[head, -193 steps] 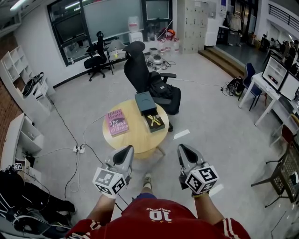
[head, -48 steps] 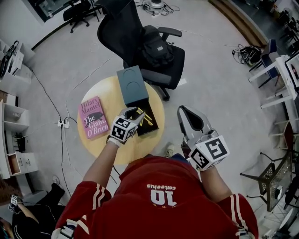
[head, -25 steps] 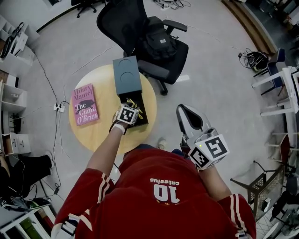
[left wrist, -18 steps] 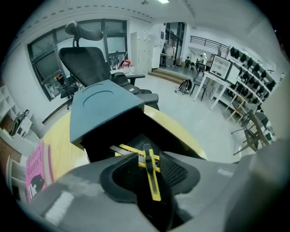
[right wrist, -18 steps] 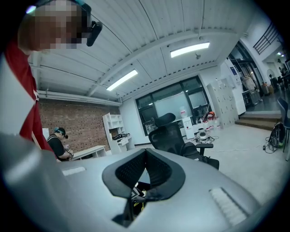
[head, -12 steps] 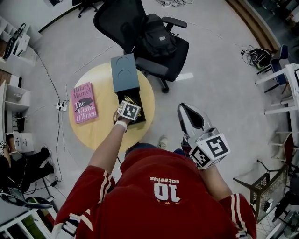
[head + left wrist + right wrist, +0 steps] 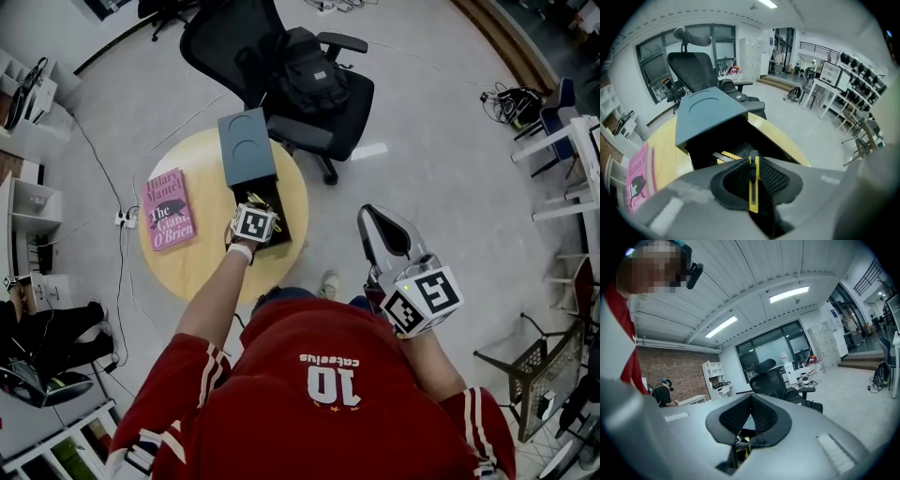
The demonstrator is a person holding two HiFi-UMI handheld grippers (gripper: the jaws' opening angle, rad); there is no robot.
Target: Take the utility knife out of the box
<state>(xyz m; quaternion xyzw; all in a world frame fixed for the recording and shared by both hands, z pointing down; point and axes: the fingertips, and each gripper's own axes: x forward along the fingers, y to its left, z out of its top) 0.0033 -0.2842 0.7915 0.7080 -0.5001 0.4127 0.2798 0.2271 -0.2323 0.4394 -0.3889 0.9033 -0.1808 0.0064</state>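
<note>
A black open box (image 7: 279, 225) sits on the round wooden table (image 7: 211, 258), its teal lid (image 7: 246, 148) lying behind it. My left gripper (image 7: 257, 208) reaches steeply down into the box. Its jaws have just been closing, and the yellow utility knife (image 7: 753, 187) stands edge-on between the pads, gripped. More yellow pieces (image 7: 727, 155) lie on the box floor (image 7: 717, 143) beyond the left gripper (image 7: 753, 161). My right gripper (image 7: 379, 223) hangs off the table to the right, held about level; in its own view the right gripper (image 7: 751, 401) is shut and empty.
A pink book (image 7: 168, 209) lies on the table's left side. A black office chair (image 7: 272, 47) with a backpack (image 7: 314, 80) stands right behind the table. Cables and a power strip (image 7: 124, 218) run over the floor at left; white shelves line the left edge.
Two seconds ago the left gripper hovered over the box; it has since sunk into it and stays there. The right gripper has barely shifted.
</note>
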